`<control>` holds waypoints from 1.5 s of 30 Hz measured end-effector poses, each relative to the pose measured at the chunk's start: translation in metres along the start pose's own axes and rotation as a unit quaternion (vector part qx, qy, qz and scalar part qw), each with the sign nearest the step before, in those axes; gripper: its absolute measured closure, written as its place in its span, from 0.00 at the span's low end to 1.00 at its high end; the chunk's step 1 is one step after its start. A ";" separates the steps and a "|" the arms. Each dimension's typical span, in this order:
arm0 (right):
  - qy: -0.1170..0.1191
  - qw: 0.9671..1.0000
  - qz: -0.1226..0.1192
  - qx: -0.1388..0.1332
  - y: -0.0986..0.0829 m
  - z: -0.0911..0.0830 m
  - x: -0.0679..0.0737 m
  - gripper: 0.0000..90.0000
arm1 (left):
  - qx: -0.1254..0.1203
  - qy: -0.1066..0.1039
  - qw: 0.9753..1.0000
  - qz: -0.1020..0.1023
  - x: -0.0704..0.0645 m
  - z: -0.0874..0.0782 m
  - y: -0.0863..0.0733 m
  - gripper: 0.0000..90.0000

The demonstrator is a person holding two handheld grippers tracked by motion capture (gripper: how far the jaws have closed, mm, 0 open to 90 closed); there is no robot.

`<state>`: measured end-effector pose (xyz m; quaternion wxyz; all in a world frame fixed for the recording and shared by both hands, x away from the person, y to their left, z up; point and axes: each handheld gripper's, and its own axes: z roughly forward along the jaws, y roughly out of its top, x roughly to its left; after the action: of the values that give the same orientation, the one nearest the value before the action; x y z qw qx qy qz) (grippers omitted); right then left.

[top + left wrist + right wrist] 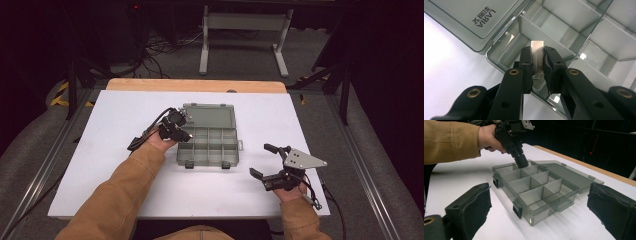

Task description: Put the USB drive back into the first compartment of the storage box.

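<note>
On my feed I see a flat white tabletop sheet (pixel 125 165), and a strip of pale wooden table edge (pixel 195 85) shows along its far side. Grey carpet floor (pixel 250 50) lies beyond it. A white metal stand frame with two legs (pixel 245 21) sits on that carpet, with a tangle of black cables (pixel 160 50) to its left. A small red light (pixel 135 7) glows in the dark background. Yellow-and-black striped tape (pixel 60 95) marks the floor at left. Grey metal rails (pixel 370 165) flank the table.
</note>
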<state>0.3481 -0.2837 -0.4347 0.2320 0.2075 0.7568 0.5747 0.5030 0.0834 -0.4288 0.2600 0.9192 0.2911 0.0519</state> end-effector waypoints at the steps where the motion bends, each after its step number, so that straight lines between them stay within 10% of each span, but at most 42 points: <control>1: 0.000 1.000 0.000 0.000 0.000 0.000 0.000 0.06 | 0.001 -0.001 1.000 -0.001 0.000 -0.001 0.000 0.85; 14: -0.001 1.000 -0.001 0.000 0.000 0.000 0.000 0.06 | -0.034 -0.010 0.999 0.009 -0.005 -0.014 0.000 0.68; 33: 0.003 1.000 -0.002 -0.001 0.001 0.004 -0.003 0.06 | -0.098 -0.024 0.995 0.027 -0.040 -0.055 -0.003 0.08; 45: 0.006 1.000 -0.002 0.000 0.001 0.006 -0.002 0.06 | -0.138 -0.017 0.989 0.046 -0.060 -0.081 -0.020 0.02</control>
<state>0.3536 -0.2803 -0.4347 0.2286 0.2029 0.7585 0.5756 0.4235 0.0993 -0.3662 0.3869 0.8876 0.2337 0.0883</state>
